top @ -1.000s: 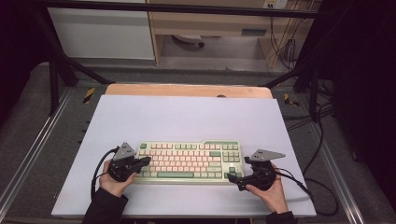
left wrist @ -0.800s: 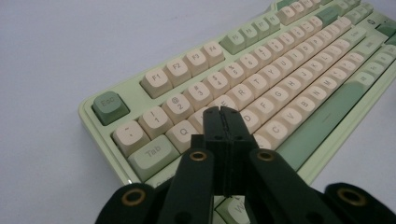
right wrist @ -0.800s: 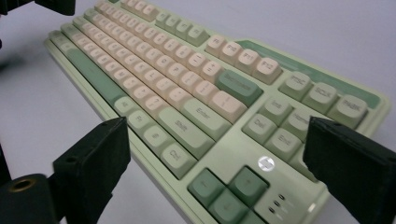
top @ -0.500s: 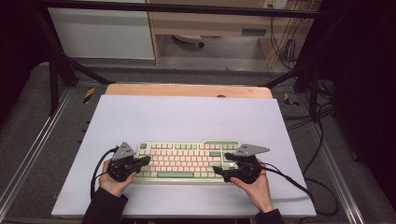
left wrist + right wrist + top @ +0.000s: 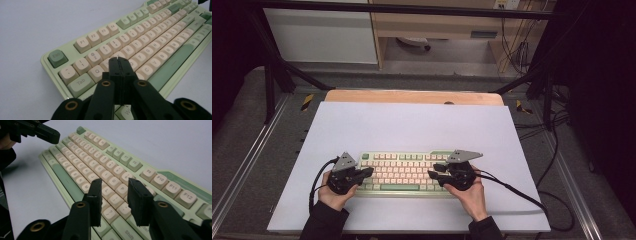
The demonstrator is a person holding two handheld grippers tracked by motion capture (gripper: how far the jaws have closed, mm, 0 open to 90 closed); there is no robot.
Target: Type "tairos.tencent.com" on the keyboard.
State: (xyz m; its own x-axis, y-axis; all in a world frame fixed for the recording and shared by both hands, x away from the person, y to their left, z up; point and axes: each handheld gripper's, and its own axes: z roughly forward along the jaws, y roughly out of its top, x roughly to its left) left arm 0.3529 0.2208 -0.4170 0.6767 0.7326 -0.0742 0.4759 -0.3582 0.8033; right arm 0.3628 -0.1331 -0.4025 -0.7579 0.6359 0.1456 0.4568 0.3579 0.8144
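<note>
Typing setup: both grippers poised over 1 keyboard on the worktop.

High view: 1 keyboard (image 5: 404,172) lies near the front edge of the worktop (image 5: 412,125), the left gripper (image 5: 364,173) and right gripper (image 5: 433,171) over its ends. Left gripper view: its fingers (image 5: 115,66) are clenched on nothing above the Q-W keys. Right gripper view: its fingers (image 5: 96,191) have just been closing, gapped, nothing between; next, likely a precise keypress.

Lighting, as I read it from my station: worktop (image 5: 412,125) evenly and brightly lit from overhead, surroundings falling to near black at both sides. Shadows soft and short under the hands. No glare. High view slightly soft; both tongs views sharp on near keyboard (image 5: 140,47) keys, far keys blurred.
</note>
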